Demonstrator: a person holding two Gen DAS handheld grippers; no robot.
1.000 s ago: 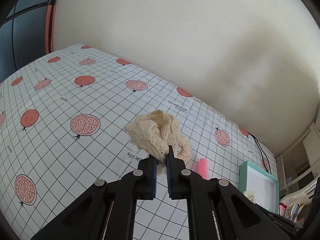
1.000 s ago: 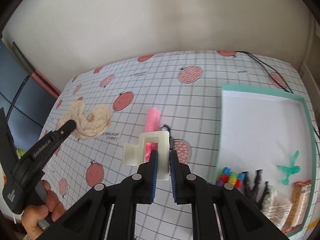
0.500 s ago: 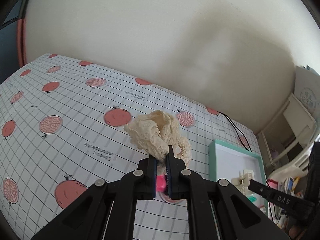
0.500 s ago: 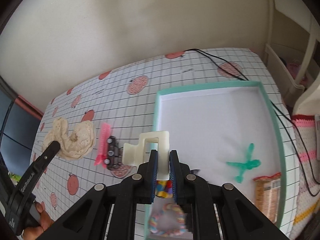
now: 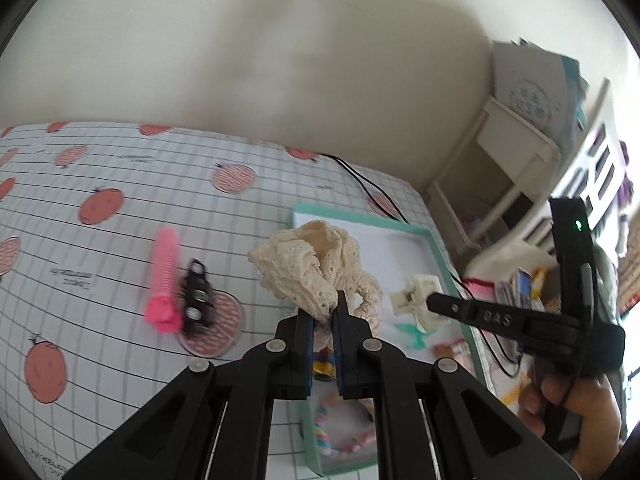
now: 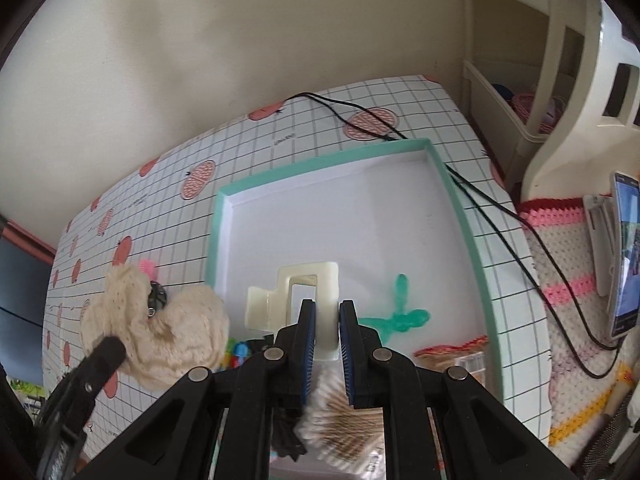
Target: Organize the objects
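Carrying both loads toward box now. Left gripper [image 5: 323, 322] nearly closed, pinching cream lace scrunchie [image 5: 316, 268]; a second ago over bare tablecloth, now at box's near-left edge. Right gripper [image 6: 327, 330] clamped on cream hair claw [image 6: 298, 298], already above teal box [image 6: 460, 200] floor, green clip [image 6: 402, 314] at 2 o'clock. Pink roller [image 5: 164, 276] and black clip [image 5: 197, 300] remain on tablecloth [image 5: 100, 168], 9 o'clock of scrunchie. Judgement: release next; two items left.

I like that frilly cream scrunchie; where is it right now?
The cream scrunchie is pinched in the left hand-held gripper, held up over the near left edge of the mint tray, beside the white clip.
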